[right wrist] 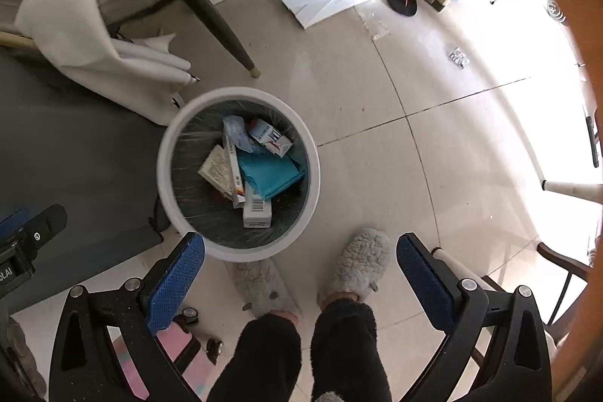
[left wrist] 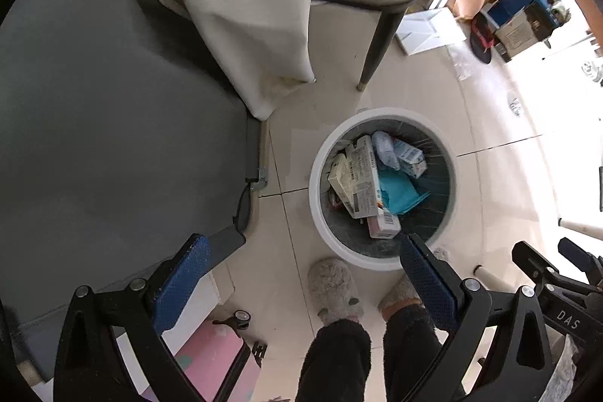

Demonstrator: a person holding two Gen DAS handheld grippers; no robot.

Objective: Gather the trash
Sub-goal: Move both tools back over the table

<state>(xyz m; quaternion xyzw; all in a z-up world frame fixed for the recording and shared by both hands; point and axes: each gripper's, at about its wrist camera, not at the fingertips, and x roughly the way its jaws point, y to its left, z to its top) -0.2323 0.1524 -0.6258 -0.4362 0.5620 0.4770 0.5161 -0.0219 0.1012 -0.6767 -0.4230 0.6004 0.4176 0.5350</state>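
Hovering wide-jawed and empty, the left gripper (left wrist: 305, 274) and right gripper (right wrist: 300, 272) are overlooking light, crushable cardboard cartons (right wrist: 241, 176) filling the round white plastic bin (right wrist: 166, 153); rim grips likely suit.

Print on the small cardboard boxes (right wrist: 257, 210) piled in the round white waste bin (left wrist: 316, 198) is too tiny to read, and whatever sits under them is buried. The left hand-held gripper's (left wrist: 303, 283) finger covers a bit of the bin's near rim. The pink suitcase (left wrist: 211, 360) gets chopped off by the bottom edge. The right side of the pale tiled floor (right wrist: 557, 123) is blown out white.
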